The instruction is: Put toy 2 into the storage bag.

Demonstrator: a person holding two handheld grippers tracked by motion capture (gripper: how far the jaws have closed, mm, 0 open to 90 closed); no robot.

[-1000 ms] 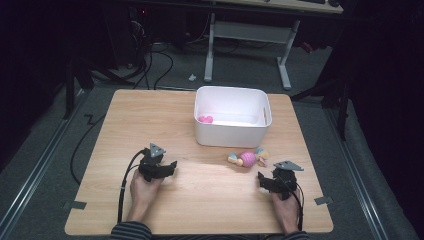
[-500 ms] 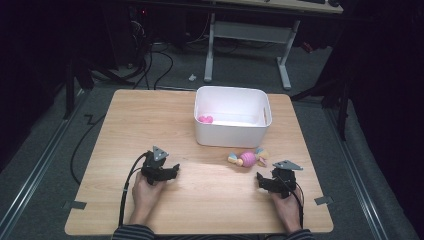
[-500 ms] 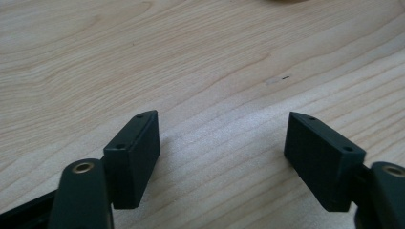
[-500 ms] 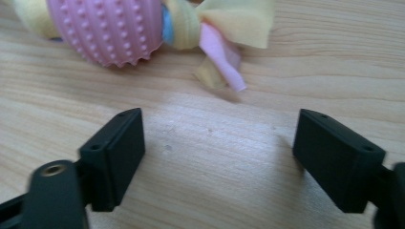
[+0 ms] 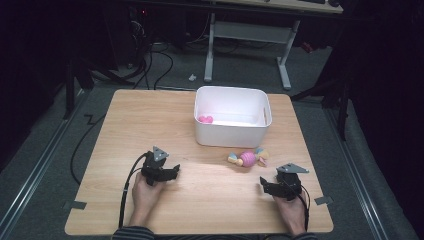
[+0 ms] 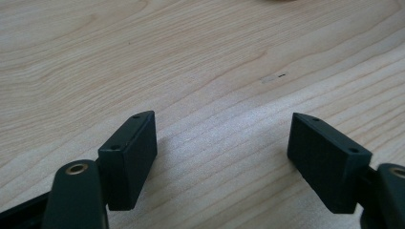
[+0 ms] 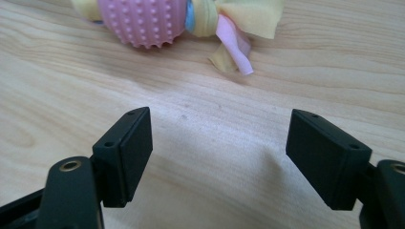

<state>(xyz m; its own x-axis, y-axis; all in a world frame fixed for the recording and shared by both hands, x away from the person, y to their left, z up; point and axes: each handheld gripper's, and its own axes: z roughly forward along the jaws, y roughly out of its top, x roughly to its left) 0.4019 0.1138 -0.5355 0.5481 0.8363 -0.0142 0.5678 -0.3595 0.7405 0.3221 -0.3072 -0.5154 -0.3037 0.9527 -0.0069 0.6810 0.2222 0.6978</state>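
A pale wooden bench (image 5: 150, 120) stands on grey carpet in a dim room, with cables and a white-legged desk (image 5: 250, 35) beyond its far edge. The person's forearms are cut off at the bottom of the high view.

A white tub (image 5: 233, 116) sits near the far edge of the bench; a pink thing (image 5: 205, 119) lies in its left corner, too small to make out.

A pink knobbly ball toy (image 5: 247, 158) with yellow and pink cloth tails lies just in front of the tub, near the right tongs (image 5: 266, 186) and not touching them.

The left tongs (image 5: 171, 172) gape wide over bare wood, holding nothing. The right tongs have just been closing, yet their jaws stand apart and empty.
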